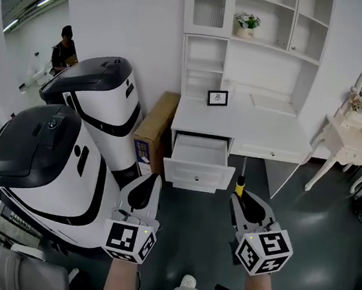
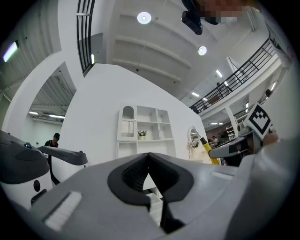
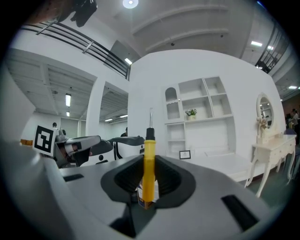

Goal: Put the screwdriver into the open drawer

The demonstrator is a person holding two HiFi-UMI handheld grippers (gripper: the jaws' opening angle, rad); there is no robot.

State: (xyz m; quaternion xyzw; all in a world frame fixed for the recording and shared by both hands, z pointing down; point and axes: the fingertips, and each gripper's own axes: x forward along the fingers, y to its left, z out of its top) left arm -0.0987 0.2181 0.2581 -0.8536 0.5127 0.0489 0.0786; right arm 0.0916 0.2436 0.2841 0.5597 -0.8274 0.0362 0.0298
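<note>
A yellow-handled screwdriver (image 1: 241, 183) stands upright between the jaws of my right gripper (image 1: 244, 204), which is shut on its handle. In the right gripper view the screwdriver (image 3: 149, 161) rises from the right gripper (image 3: 149, 183) with its black collar and metal shaft pointing up. My left gripper (image 1: 144, 190) is held beside it, shut with nothing between its pads (image 2: 140, 174). Ahead of both, the white desk (image 1: 241, 125) has its left drawer (image 1: 197, 174) pulled open, and its inside looks bare. Both grippers hang over the dark floor, short of the drawer.
Two large white-and-black machines (image 1: 68, 167) stand close on the left, with a cardboard box (image 1: 153, 128) against the desk's side. A small picture frame (image 1: 217, 98) sits on the desk under white shelves. A white vanity table (image 1: 349, 150) stands on the right.
</note>
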